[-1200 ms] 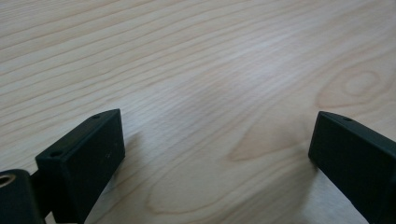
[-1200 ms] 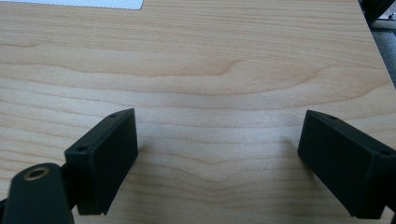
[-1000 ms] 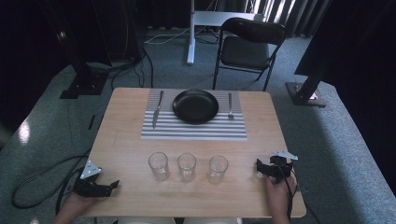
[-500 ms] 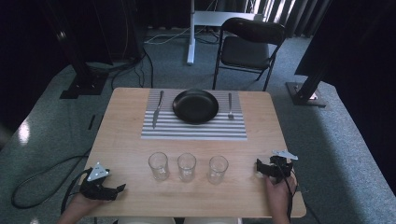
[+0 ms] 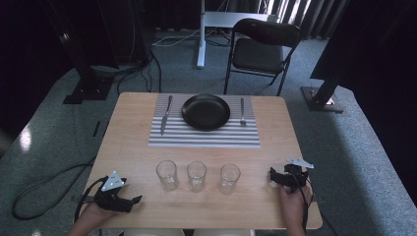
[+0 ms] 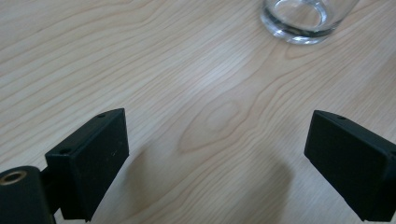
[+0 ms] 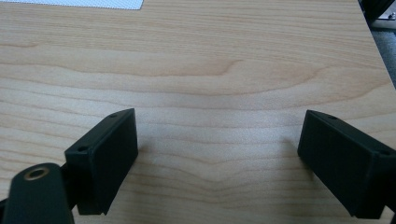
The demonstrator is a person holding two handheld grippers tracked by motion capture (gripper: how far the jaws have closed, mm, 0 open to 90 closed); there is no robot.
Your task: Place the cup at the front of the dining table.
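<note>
At the near edge of the light wooden table (image 5: 137, 147), whose surface shows long wavy grain lines, three short clear glass tumblers stand upright in a row, well apart from one another: the left glass (image 5: 166, 175), the middle glass (image 5: 196, 175) and the right glass (image 5: 229, 178). Each is cylindrical with a thick transparent base. The left gripper (image 5: 129, 201) sits at the near left corner of the table, just beside the left glass; its two flat, matte black rectangular jaws stand wide apart with nothing between them, having closed slightly just now, and the thick round base of that glass (image 6: 303, 21) appears beyond them in the left gripper view. The right gripper (image 5: 273, 177) rests near the right edge, beside the right glass, its blocky black jaws likewise spread wide over bare wood (image 7: 210, 93). Farther back lies a striped grey-and-white rectangular placemat (image 5: 204, 137) carrying a round, dark, glossy plate (image 5: 206, 111), a metal knife (image 5: 166, 114) to its left and a metal fork (image 5: 242, 112) to its right.
</note>
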